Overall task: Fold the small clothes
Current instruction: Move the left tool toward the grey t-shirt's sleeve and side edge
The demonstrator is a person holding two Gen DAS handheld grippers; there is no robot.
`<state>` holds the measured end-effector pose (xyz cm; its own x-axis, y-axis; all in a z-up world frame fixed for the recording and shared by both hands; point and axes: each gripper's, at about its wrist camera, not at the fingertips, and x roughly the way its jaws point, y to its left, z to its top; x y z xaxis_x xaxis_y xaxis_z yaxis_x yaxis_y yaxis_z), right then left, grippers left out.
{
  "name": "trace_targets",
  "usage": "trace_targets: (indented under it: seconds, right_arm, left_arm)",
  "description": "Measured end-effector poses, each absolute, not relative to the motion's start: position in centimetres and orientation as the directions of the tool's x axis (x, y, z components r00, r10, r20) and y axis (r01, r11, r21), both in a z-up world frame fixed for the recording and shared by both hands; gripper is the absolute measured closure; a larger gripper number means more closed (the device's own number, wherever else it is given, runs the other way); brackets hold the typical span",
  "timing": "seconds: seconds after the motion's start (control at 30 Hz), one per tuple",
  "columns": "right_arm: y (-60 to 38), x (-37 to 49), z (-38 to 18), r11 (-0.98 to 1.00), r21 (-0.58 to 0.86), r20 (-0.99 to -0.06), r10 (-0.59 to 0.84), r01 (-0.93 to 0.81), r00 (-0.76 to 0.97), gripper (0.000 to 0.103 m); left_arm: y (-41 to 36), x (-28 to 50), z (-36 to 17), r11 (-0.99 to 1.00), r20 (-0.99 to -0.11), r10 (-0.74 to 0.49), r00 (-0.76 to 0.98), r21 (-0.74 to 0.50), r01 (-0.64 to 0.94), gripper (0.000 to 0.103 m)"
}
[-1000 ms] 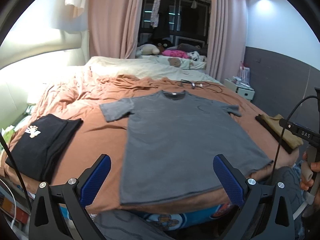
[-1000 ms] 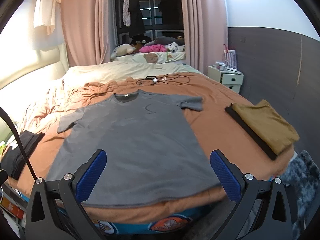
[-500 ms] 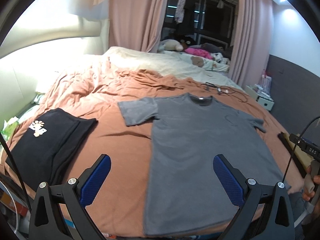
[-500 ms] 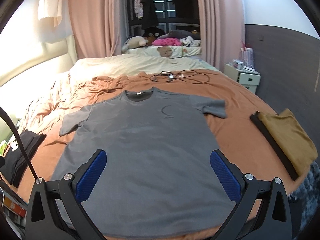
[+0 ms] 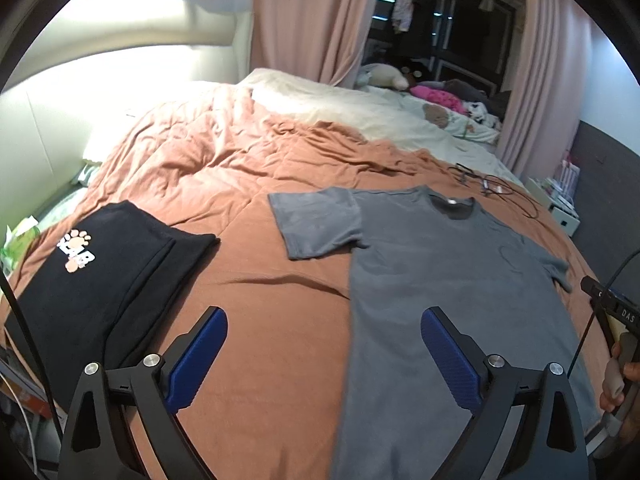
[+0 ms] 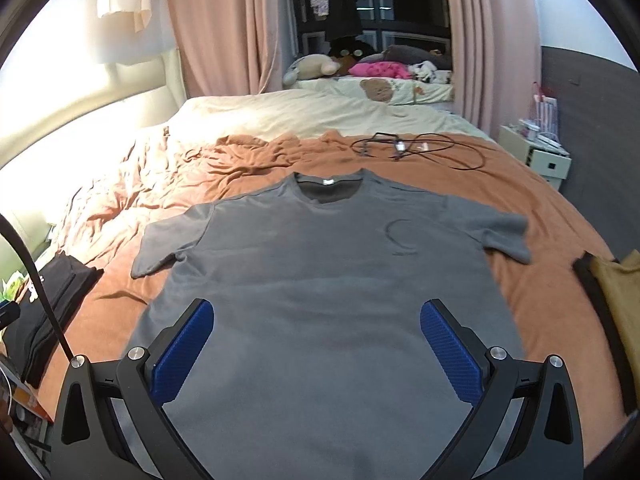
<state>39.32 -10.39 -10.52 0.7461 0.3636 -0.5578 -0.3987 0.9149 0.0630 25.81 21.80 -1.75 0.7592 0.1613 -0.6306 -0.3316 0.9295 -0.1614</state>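
- Both hand-held grippers are wide open, with nothing between their blue pads.
- Left hand-held gripper (image 5: 324, 356) hangs over the bed near the shirt's left side edge. Its pad (image 5: 198, 356) at 9 o'clock is over the bare brown blanket (image 5: 248, 280), and the other pad is over grey cloth.
- From that gripper, most of the grey T-shirt (image 5: 448, 280) spreads out toward 1 o'clock. One short sleeve (image 5: 316, 220) lies flat at 12 o'clock.
- Right hand-held gripper (image 6: 316, 350) hangs over the lower middle of the grey T-shirt (image 6: 320, 264). Both its pads (image 6: 182, 350) are above grey cloth, and I cannot tell if they touch it.
- From there the shirt's neck hole is at 12 o'clock, and the two sleeves reach out at about 10 and 2 o'clock.
- The shirt lies flat, front up, on the brown blanket.
- A folded black shirt (image 5: 96, 284) with a paw picture lies at 9 o'clock, apart from the grey one.
- A folded yellow cloth (image 6: 618, 304) lies at 3 o'clock, near the bed's edge.
- Black cables (image 6: 416, 148) lie on the blanket at 12 o'clock, past the shirt's neck.
- A person's hand (image 5: 618, 384) shows at the right edge of the left view, around a handle.
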Motion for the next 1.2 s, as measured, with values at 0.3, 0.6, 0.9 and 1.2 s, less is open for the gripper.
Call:
trace_targets:
  seconds: [0.3,0.6,0.9,1.2]
  right_arm:
    - [-8.7,43.6,-10.7,0.876,0.087,-0.563,0.436,-0.473,0.702,0.0]
    - [-6.6,48.5,-12.3,0.845,0.162,-0.594,0.495,-0.509,0.634,0.021]
    - [-4.4,54.3,-13.1,0.823,0.297,-0.637,0.548,-0.483,0.542,0.033]
    - [-1.3,59.6,-15.9,0.789,0.427,-0.653,0.608,-0.442,0.453,0.038]
  left_arm:
    - [25.7,30.4,-3.0,0.913,-0.658,0.159,0.736,-0.186,-0.363,0.013]
    - [30.1,35.4,-4.5,0.895,-0.69,0.131,0.712,-0.226,-0.384,0.018]
    - [33.2,41.1,-6.6,0.869,-0.732,0.048,0.68,-0.305,-0.39,0.025]
    - [35.6,46.4,-9.8,0.833,-0.778,-0.008,0.628,-0.352,-0.426,0.037]
